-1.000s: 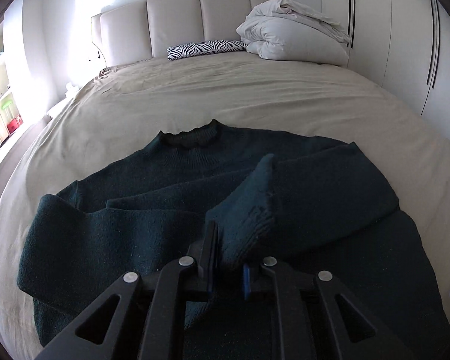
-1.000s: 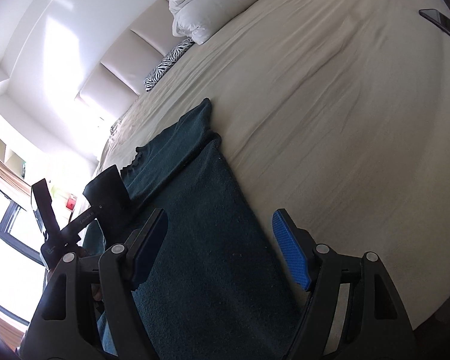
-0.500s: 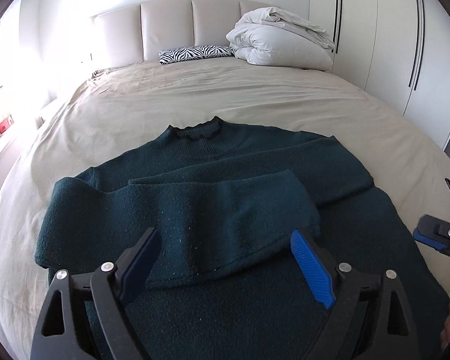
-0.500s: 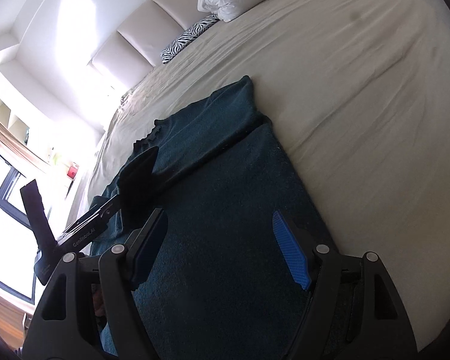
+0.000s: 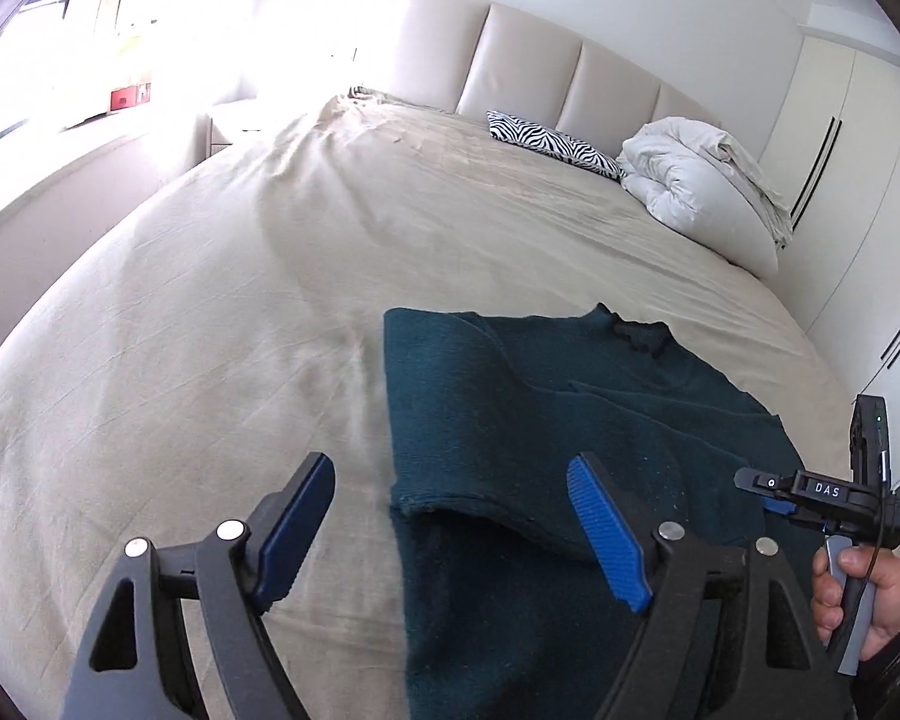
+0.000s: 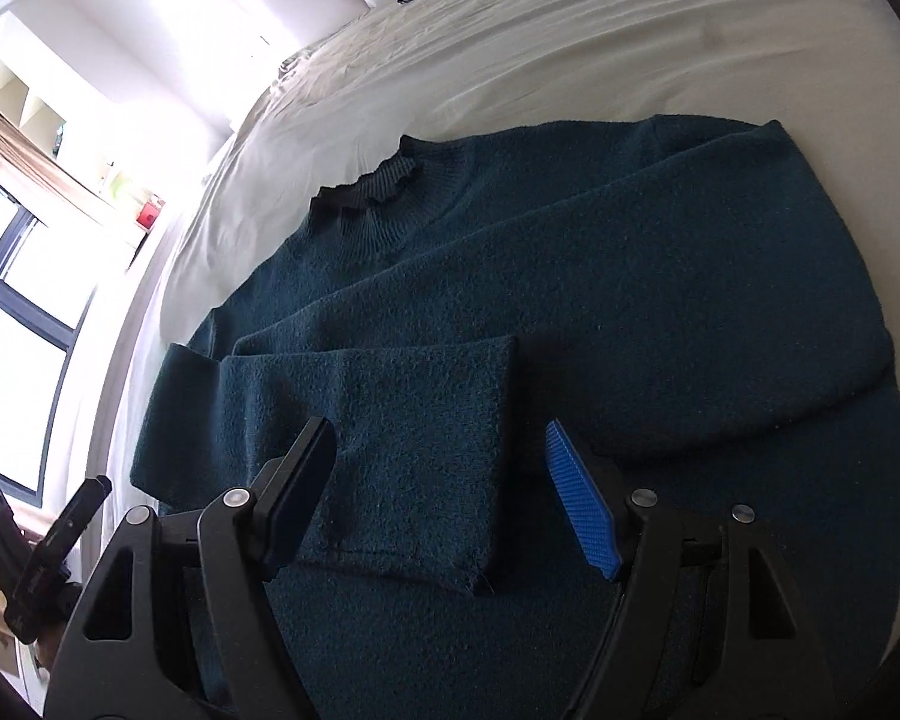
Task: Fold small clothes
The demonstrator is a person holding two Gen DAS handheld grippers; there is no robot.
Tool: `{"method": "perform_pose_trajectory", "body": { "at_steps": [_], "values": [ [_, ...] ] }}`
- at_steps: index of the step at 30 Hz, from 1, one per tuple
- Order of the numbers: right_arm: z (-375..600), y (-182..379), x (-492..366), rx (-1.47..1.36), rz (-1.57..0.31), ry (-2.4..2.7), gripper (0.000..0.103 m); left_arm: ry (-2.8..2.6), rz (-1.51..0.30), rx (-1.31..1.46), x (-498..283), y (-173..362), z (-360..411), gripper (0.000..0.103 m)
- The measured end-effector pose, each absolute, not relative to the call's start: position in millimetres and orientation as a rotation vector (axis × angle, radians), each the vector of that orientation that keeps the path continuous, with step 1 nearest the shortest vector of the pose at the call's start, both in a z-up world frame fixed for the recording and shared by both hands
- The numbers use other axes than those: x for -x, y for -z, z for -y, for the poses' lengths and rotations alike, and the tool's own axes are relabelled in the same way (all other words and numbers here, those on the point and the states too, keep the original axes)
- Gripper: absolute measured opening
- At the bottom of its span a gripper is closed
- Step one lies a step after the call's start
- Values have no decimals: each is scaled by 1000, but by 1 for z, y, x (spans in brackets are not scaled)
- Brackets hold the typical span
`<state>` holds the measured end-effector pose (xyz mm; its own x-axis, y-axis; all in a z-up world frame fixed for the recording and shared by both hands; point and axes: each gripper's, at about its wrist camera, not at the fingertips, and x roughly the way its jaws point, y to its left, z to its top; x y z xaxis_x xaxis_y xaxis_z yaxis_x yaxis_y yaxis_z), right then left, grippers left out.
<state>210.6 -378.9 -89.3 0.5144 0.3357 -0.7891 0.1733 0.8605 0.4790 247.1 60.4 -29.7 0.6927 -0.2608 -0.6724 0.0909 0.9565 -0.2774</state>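
Note:
A dark teal knitted sweater (image 6: 600, 276) lies flat on the beige bed (image 5: 210, 312), collar (image 6: 366, 186) pointing at the headboard, both sleeves folded across its chest. My left gripper (image 5: 450, 534) is open and empty, low over the sweater's left edge (image 5: 450, 420), with the left finger over bare sheet. My right gripper (image 6: 438, 498) is open and empty, hovering just above the cuff of the folded sleeve (image 6: 414, 450). The right gripper also shows in the left wrist view (image 5: 810, 492), held by a hand.
A zebra-print pillow (image 5: 552, 141) and a bundled white duvet (image 5: 702, 180) lie at the padded headboard (image 5: 528, 54). Wardrobe doors (image 5: 858, 192) stand to the right of the bed. Windows (image 6: 24, 276) line the left side.
My left gripper let go of the sleeve, which now lies folded across the chest, and swung left to the sweater's edge. My right gripper swung left from the sweater's right edge over the folded sleeve.

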Motion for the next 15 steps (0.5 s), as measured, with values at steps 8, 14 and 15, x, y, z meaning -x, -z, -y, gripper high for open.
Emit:
{"method": "perform_pose_trajectory", "body": {
  "at_steps": [8, 14, 15],
  "values": [
    [370, 84, -221, -407, -1053, -80, 8, 159, -824, 316, -261, 47, -92, 66],
    [365, 35, -226, -274, -942, -98, 7, 139, -829, 318, -279, 48, -89, 66],
    [367, 33, -230, -272, -938, -97, 7, 129, -834, 305, -285, 48, -87, 66]
  ]
}}
